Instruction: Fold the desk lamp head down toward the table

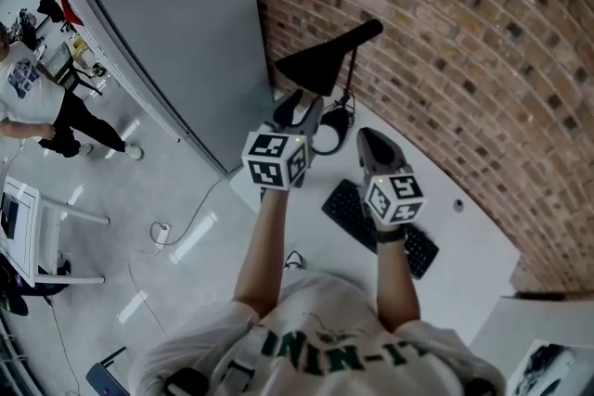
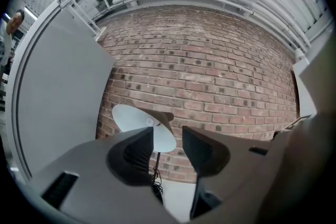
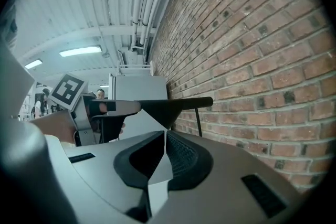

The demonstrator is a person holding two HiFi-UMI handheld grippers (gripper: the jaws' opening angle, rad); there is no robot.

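Note:
The desk lamp stands at the back of the white table by the brick wall. Its black cone head is held up on a thin stem. In the left gripper view the head shows its white underside just beyond the jaws. My left gripper is open, close below the head's rim and apart from it, with nothing between its fingers. My right gripper hovers to the right over the table, shut and empty. In the right gripper view the lamp head lies ahead of it.
A black keyboard lies under my right arm. Black cable is coiled round the lamp's base. The brick wall runs behind the table, and a grey partition stands to the left. A person is far off on the floor at left.

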